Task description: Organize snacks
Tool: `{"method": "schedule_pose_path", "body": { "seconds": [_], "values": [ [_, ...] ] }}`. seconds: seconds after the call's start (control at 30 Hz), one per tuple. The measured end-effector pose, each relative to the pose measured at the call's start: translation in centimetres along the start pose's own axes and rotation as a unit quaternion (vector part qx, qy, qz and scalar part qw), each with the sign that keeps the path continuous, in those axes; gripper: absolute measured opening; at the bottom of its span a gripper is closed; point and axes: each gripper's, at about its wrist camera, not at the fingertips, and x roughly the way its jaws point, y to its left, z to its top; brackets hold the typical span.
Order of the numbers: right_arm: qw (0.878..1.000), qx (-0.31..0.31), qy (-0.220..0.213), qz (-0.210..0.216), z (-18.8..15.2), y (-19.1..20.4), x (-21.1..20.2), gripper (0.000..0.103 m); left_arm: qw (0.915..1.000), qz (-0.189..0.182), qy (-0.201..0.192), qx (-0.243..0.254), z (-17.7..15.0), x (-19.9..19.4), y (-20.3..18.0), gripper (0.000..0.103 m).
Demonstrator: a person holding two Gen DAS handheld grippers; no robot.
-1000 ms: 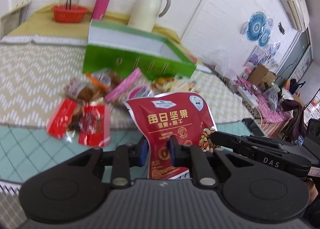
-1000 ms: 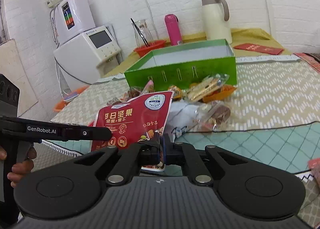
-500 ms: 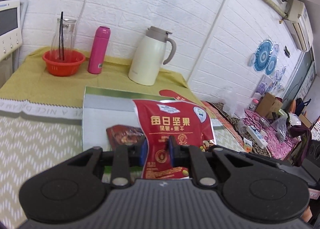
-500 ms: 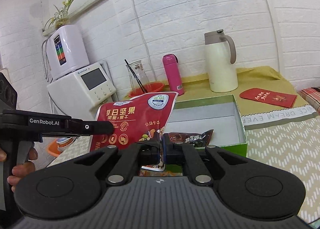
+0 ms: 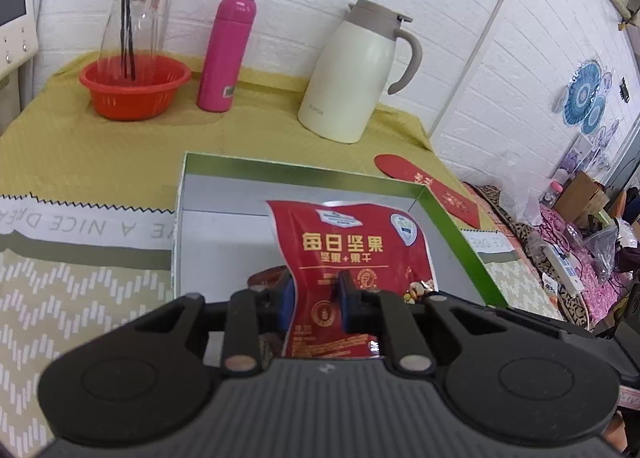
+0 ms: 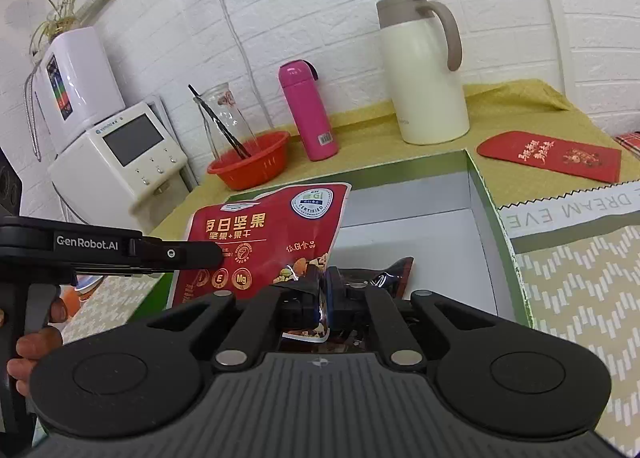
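Two grippers, left [image 5: 313,300] and right [image 6: 326,300], pinch one red nut pouch [image 5: 352,254] over one green box [image 5: 452,226], fingers just easing.

This looks like a lived-in room of a home, used partly as a kitchen corner. White-painted brick walls [image 6: 320,18] back a table under a mustard-yellow cloth [image 5: 80,138], where a cream thermal jug with a grey handle [image 6: 424,74], a pink insulated flask [image 6: 308,114] and a white countertop water dispenser with a screen [image 6: 120,162] stand. A cluttered side area [image 5: 576,218] lies off to the right.
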Motion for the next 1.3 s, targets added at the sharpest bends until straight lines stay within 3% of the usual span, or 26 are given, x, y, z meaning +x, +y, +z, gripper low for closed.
{"method": "schedule_pose_path", "body": {
  "seconds": [0.03, 0.07, 0.1, 0.13, 0.17, 0.2, 0.23, 0.37, 0.63, 0.87, 1.0, 1.17, 1.3],
  "values": [
    [1.000, 0.002, 0.005, -0.002, 0.0, -0.2, 0.7, 0.024, 1.0000, 0.008, 0.003, -0.002, 0.0, 0.4, 0.2, 0.020],
    [1.000, 0.000, 0.008, -0.003, -0.1, -0.3, 1.1, 0.031, 0.9999, 0.015, 0.005, -0.005, 0.0, 0.6, 0.4, 0.040],
    [1.000, -0.006, 0.009, -0.004, -0.2, -0.3, 1.2, 0.035, 0.9997, 0.020, 0.005, -0.011, 0.1, 0.6, 0.5, 0.068],
    [1.000, -0.015, 0.004, -0.006, -0.2, -0.2, 1.1, 0.054, 0.9995, 0.026, -0.006, -0.019, 0.0, 0.2, 0.6, 0.068],
    [1.000, -0.026, -0.005, -0.008, -0.2, -0.1, 0.8, 0.085, 0.9990, 0.034, -0.021, -0.023, 0.0, -0.3, 0.5, 0.069],
    [0.999, -0.037, -0.015, -0.008, -0.2, 0.1, 0.4, 0.100, 0.9984, 0.044, -0.031, -0.016, 0.0, -0.8, 0.3, 0.074],
    [0.998, -0.049, -0.025, -0.008, -0.2, 0.2, 0.0, 0.103, 0.9977, 0.056, -0.039, -0.005, 0.1, -1.1, 0.0, 0.076],
    [0.997, -0.073, -0.032, -0.006, -0.1, 0.7, -1.3, 0.103, 0.9916, 0.103, -0.073, 0.027, -0.2, -2.5, -1.4, 0.099],
    [0.997, -0.069, -0.023, -0.005, 0.2, 1.8, -4.5, 0.103, 0.9913, 0.085, -0.086, 0.052, -1.1, -6.2, -4.1, 0.099],
    [0.998, -0.051, -0.033, 0.006, -0.1, 3.0, -10.2, 0.103, 0.9929, 0.052, -0.092, 0.056, -3.2, -11.3, -6.7, 0.099],
    [0.998, -0.049, -0.048, 0.007, -1.8, 3.5, -13.6, 0.103, 0.9932, 0.017, -0.102, 0.053, -6.5, -14.1, -7.6, 0.099],
    [0.999, -0.029, -0.044, -0.002, -5.6, 3.0, -16.4, 0.103, 0.9962, -0.007, -0.079, 0.035, -11.3, -15.4, -7.4, 0.099],
    [1.000, 0.013, -0.015, -0.016, -9.0, 2.2, -16.7, 0.103, 0.9986, -0.026, -0.045, -0.004, -15.2, -15.3, -6.2, 0.099]
  ]
}}
